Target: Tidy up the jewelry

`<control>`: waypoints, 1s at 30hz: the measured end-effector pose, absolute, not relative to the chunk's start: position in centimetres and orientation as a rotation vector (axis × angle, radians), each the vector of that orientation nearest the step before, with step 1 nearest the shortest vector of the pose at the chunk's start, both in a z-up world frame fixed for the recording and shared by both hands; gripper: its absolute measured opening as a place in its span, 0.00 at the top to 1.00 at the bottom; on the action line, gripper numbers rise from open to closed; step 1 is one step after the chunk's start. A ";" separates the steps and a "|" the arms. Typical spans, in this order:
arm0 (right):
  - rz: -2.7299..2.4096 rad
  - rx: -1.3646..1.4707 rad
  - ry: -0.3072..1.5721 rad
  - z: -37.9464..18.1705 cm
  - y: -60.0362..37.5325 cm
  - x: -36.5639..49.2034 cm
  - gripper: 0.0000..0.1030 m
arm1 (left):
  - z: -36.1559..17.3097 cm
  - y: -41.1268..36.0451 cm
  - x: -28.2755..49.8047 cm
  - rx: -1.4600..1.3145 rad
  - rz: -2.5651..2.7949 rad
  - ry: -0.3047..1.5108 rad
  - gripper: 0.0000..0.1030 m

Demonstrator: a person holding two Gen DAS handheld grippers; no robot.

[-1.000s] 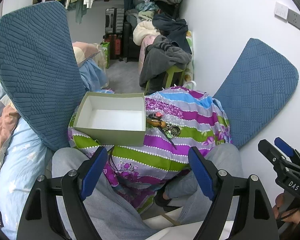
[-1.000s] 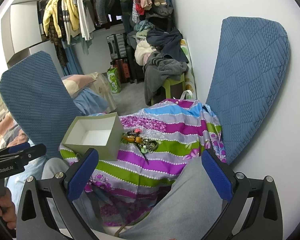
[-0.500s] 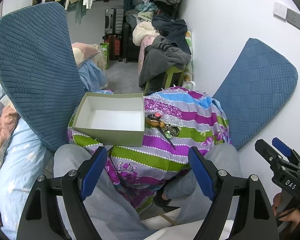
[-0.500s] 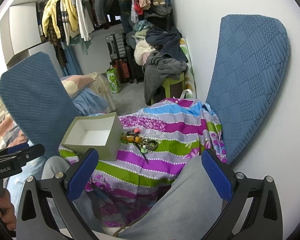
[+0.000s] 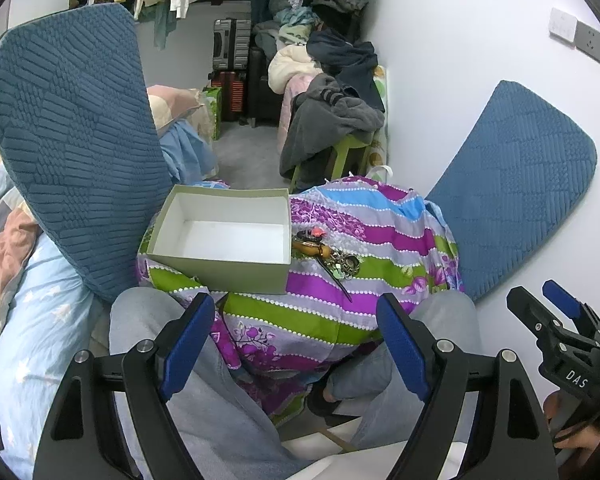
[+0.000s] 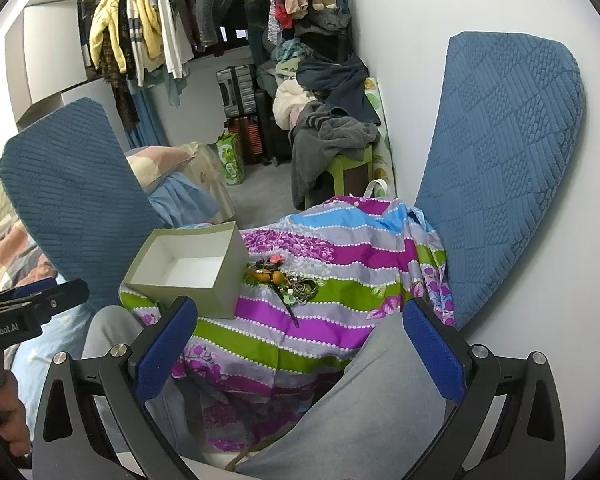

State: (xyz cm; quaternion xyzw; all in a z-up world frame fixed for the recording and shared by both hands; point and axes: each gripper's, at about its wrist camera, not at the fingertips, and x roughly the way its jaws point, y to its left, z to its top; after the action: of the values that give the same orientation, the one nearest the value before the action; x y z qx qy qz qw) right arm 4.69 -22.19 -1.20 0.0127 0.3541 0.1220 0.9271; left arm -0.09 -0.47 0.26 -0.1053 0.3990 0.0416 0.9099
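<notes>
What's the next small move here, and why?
Probably reach the right gripper forward and down to the jewelry pile and close on one piece. Both grippers are open and hold nothing, the pile lies on the striped cloth just right of the box, and the box is empty.

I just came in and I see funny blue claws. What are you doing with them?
A person sitting down holds two grippers, the left gripper and the right gripper. Both are open and hold nothing. In front, on a striped cloth, stands an empty box. A small pile of jewelry lies beside it on the cloth. None of it has gone into the box yet.
</notes>
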 end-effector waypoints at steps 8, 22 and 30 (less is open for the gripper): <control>0.253 0.027 0.723 -1.2 -21.9 4.6 0.00 | 0.2 -0.3 -0.3 -0.216 0.083 0.825 0.19; 0.283 0.045 0.716 -1.5 -21.8 4.4 0.00 | -0.2 -0.3 0.1 -0.223 0.083 0.842 0.19; 0.299 0.027 0.720 -1.7 -22.2 4.8 0.00 | -1.0 -0.4 0.5 -0.236 0.078 0.859 0.19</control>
State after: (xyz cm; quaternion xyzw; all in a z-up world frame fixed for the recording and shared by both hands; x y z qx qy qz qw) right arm 4.84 -22.21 -1.70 0.0131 0.3509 0.1460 0.9249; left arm 0.51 -0.43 -1.02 -0.1142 0.4155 0.0377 0.9016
